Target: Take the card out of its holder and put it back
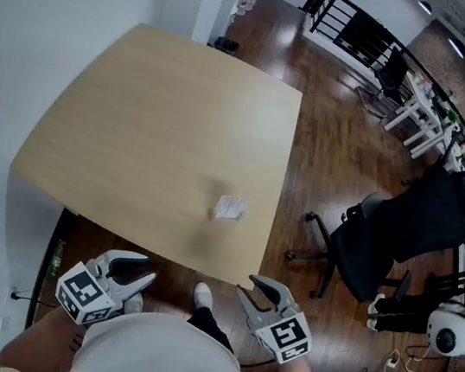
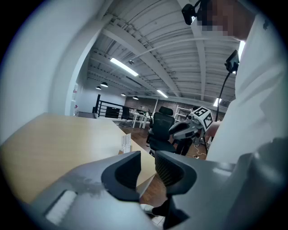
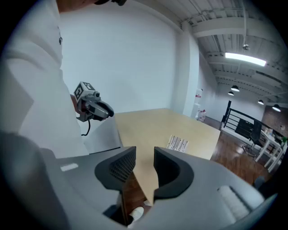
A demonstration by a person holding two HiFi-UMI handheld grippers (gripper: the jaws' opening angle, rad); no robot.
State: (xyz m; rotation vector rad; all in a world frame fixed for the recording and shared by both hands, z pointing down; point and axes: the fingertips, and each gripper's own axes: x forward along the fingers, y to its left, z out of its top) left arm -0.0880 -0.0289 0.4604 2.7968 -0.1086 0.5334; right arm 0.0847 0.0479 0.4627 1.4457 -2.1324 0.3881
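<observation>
Left gripper point(image 1: 149, 269), right gripper point(image 1: 245, 284), card holder point(image 1: 231, 208) beyond

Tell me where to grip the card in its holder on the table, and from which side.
Probably grip the card by its top edge, above the holder, coming from above with the right hand-held gripper, jaws across its thin faces. It stands upright near the table edge; card and holder are hard to separate here.

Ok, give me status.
Left gripper and right gripper open, empty, short of table. Card holder untouched near table's right edge. Nothing in the way.
</observation>
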